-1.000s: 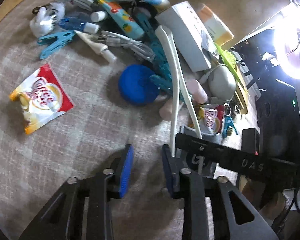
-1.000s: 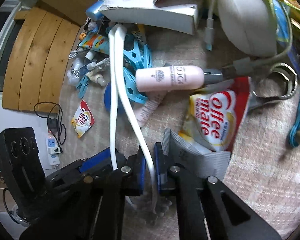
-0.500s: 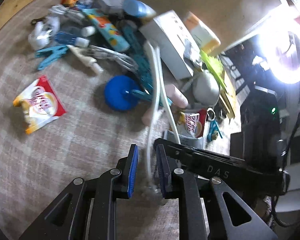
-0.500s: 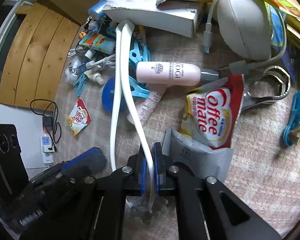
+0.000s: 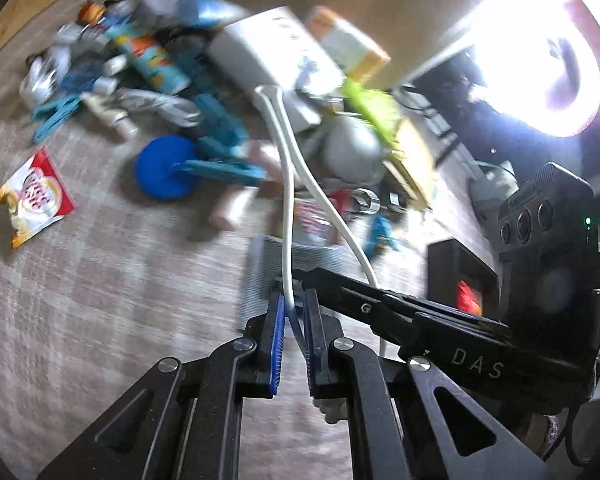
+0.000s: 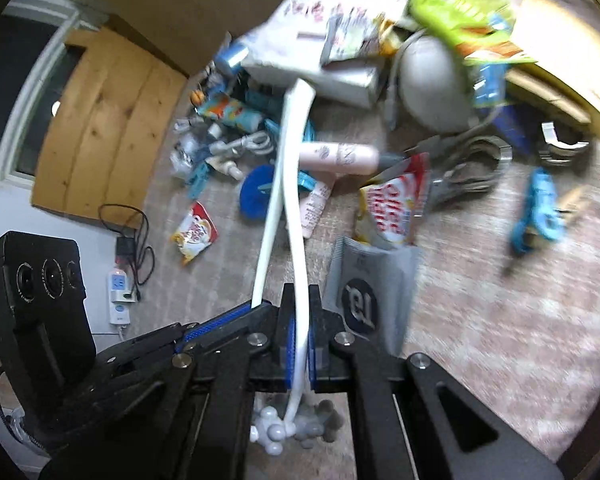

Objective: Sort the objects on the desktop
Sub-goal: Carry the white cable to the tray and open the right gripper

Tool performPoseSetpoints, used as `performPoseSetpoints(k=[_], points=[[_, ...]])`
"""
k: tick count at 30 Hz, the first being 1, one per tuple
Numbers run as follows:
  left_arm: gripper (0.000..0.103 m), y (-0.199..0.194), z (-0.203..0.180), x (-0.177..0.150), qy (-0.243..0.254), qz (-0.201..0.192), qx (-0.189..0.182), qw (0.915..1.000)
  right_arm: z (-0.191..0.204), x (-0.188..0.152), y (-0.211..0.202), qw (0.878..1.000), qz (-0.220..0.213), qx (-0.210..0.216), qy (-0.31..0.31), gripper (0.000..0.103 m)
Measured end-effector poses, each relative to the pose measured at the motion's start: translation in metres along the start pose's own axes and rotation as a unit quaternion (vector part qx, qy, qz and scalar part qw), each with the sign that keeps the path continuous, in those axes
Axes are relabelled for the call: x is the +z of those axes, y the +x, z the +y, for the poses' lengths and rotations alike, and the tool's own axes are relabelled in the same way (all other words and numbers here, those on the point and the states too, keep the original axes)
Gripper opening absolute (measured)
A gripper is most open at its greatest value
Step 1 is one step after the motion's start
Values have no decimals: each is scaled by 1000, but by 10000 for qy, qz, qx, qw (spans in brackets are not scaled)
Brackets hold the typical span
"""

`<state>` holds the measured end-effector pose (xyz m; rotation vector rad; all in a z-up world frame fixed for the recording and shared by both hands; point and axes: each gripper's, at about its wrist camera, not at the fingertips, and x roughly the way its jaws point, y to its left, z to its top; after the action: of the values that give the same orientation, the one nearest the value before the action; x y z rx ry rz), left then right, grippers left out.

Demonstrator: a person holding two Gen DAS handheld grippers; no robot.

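Note:
A long white two-pronged plastic tool with knobbly ends rises out of the clutter. My right gripper is shut on one prong of it. My left gripper is closed on the other prong, right beside the right gripper. Beyond lie a blue round disc, a pink tube, Coffee mate sachets, a grey pouch, a white box and a grey oval case. Both views are blurred by motion.
Teal clips, a patterned tube and white cables lie at the back left. A light-blue clip and metal clamps lie on the right. A bright ring lamp stands off the right edge.
My left gripper has moved right and closed onto one prong of the white tool beside the right gripper. Both grippers have lifted, and the view has pulled back from the clutter.

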<state>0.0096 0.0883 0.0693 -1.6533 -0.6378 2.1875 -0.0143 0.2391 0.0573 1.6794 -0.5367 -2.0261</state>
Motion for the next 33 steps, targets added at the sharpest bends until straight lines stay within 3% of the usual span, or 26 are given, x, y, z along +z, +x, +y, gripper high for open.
performPoseSetpoints(k=[6,13,23,30,32,33], points=[[7,-5,-59,-9,532,-30,-214,9984,-17,-14,-56,9985,-525,-80,100,5],[7,18,-141,-31,1277,254,-544,9900,-80,-45,-133,9925,-1044,-184,615,5],[7,88,-272,-100,2313,1044,-965,9624,-183,-125,-229,9722,-1615,-759,1516,5],[8,113,-327,-137,2845,1324,-1043,9438,-234,-169,-275,9561,-1862,-1123,1964,5],[12,116,-335,-141,2986,1261,-879,9419,-239,-174,-281,9543,-1898,-1228,1953,6],[20,115,-337,-141,3017,1198,-796,9425,-241,-175,-284,9523,-1932,-1354,1936,10]])
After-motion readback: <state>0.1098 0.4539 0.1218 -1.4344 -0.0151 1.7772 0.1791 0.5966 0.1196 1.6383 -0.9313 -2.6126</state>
